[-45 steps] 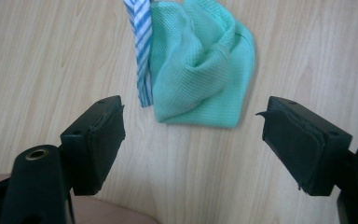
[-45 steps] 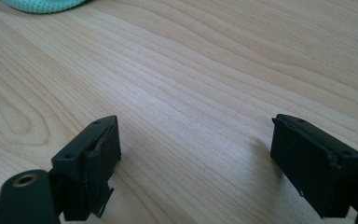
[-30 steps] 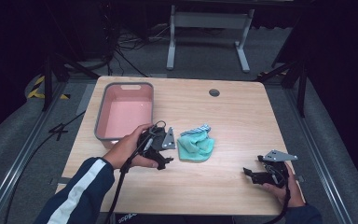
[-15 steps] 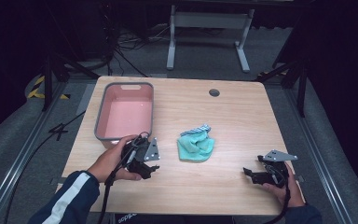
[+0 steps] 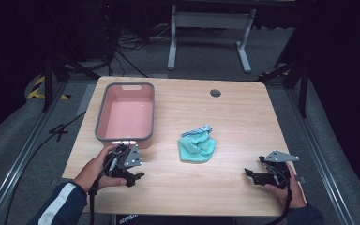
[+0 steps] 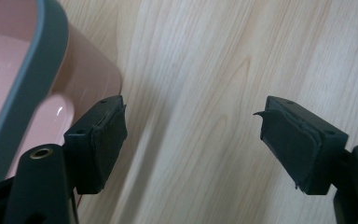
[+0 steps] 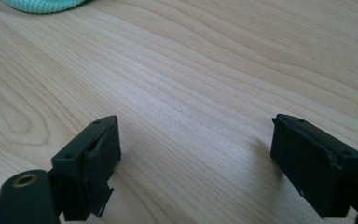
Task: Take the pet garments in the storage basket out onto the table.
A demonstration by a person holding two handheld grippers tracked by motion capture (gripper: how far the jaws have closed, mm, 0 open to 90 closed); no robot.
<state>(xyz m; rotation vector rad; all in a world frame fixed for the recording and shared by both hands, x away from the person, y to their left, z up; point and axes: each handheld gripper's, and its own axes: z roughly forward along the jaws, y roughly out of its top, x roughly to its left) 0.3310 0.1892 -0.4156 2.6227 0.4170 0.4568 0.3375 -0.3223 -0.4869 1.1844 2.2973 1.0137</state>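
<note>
Surface (image 5: 243, 122) of pale wood carries everything, and both claws sit low over its near edge, well apart from each other. Pink bin (image 5: 124, 112) with a grey rim comes next in size; it stands just beyond the left claw (image 5: 130, 172), and in the left gripper view its rounded corner (image 6: 37, 79) shows just past the claw's left jaw. Teal cloth (image 5: 196, 146) lies crumpled between the two claws and a little farther out than either, nearer the left claw than the right claw (image 5: 254, 174); in the right gripper view its edge (image 7: 44, 4) lies well beyond the jaws, at the upper left. The left claw's jaws stand apart with only bare wood between them, and they have just been opening and closing slightly. The right claw's jaws also stand wide apart over bare wood, gripping nothing.
</note>
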